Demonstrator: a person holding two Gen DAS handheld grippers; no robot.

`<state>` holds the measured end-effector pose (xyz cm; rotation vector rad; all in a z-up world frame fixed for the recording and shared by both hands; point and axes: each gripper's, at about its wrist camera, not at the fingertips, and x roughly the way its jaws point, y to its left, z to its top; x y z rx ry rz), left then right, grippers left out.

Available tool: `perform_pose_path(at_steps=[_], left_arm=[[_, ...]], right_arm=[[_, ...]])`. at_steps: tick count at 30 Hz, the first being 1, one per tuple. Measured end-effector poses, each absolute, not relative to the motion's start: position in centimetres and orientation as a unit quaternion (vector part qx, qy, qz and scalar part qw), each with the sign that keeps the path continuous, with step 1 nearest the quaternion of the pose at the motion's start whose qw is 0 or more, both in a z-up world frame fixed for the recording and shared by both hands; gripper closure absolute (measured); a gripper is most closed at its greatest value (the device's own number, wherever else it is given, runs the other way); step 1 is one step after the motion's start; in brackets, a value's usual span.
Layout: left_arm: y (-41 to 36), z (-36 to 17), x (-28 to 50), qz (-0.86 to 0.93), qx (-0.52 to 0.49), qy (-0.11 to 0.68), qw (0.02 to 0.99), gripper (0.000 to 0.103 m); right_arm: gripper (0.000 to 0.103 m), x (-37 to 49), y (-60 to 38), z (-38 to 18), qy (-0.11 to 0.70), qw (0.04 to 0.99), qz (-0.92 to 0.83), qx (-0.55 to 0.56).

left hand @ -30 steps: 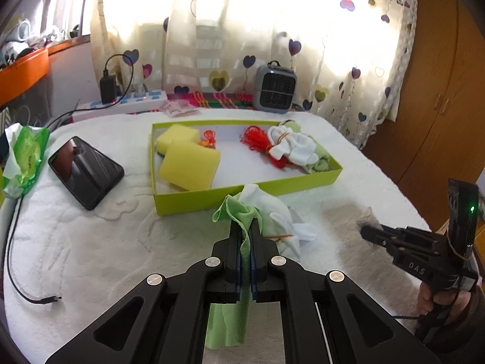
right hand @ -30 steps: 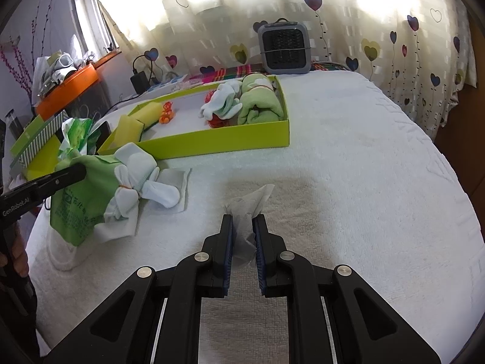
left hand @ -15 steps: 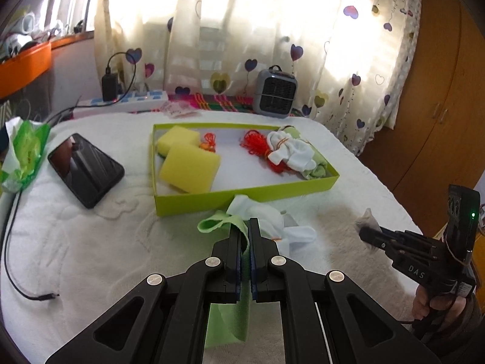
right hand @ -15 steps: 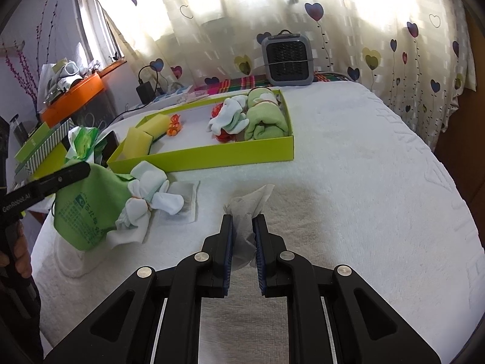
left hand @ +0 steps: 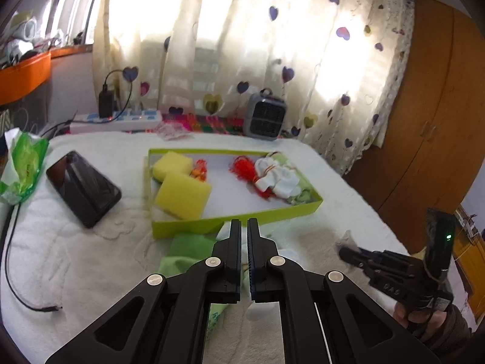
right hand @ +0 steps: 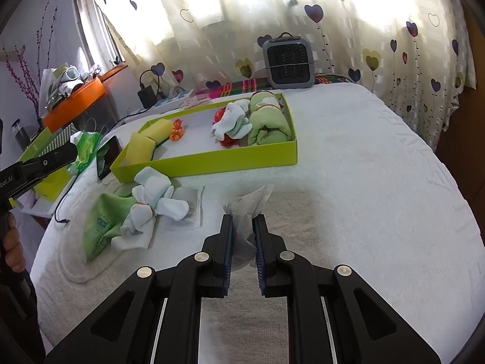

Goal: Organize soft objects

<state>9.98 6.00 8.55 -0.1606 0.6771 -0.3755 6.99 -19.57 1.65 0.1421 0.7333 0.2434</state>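
My left gripper (left hand: 244,221) is shut with nothing between its pads; in the right wrist view it (right hand: 71,151) hangs at the far left, apart from the cloths. A green cloth (right hand: 103,227) and a tied bundle of white socks (right hand: 154,206) lie on the white bedspread just in front of the lime-green tray (right hand: 206,160). The tray holds yellow sponges (left hand: 182,195), red thread, white socks (left hand: 279,179) and a rolled green cloth (right hand: 268,121). My right gripper (right hand: 242,218) is shut on a crumpled grey tissue (right hand: 245,206), held above the bedspread.
A black phone (left hand: 83,188), a green packet (left hand: 24,166) and a loose cable (left hand: 12,273) lie left of the tray. A small grey heater (left hand: 268,118) and a power strip (left hand: 118,119) stand at the back. A flat white sachet (right hand: 191,209) lies under the socks.
The green cloth and sock bundle have left my left gripper's jaws and now lie on the bedspread. The left gripper has tilted up. The right gripper kept still with the tissue.
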Motion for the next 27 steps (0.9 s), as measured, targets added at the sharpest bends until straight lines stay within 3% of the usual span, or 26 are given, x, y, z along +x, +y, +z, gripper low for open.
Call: perform_pose_path(at_steps=[2,4,5,13,16,24,27], left_arm=[[5.9,7.5,10.3,-0.172,-0.054,0.35,0.919,0.089],[5.5,6.4,10.4,-0.169,-0.03,0.368,0.914,0.062],[5.3,5.9,10.5,-0.169,-0.016,0.375,0.911,0.059],[3.8,2.3,10.3,-0.14,0.116,0.413,0.892,0.054],[4.3,1.8,10.4,-0.145,0.117,0.425,0.886,0.045],[3.8,2.4,10.2,-0.178,0.083,0.426,0.883,0.045],[4.8,4.0,10.5,-0.196,0.015,0.419,0.886,0.045]], right_arm=[[0.089,7.0,-19.6,1.6,0.359,0.923,0.12,0.071],[0.089,7.1,-19.5,1.5,0.362,0.922,0.122,0.07],[0.089,7.1,-19.5,1.4,0.363,0.921,0.122,0.07],[0.089,7.2,-19.4,1.1,0.369,0.918,0.125,0.071],[0.089,7.5,-19.5,0.8,0.374,0.916,0.125,0.075],[0.089,7.7,-19.4,0.7,0.377,0.915,0.126,0.076],[0.089,7.8,-19.6,0.6,0.378,0.914,0.124,0.078]])
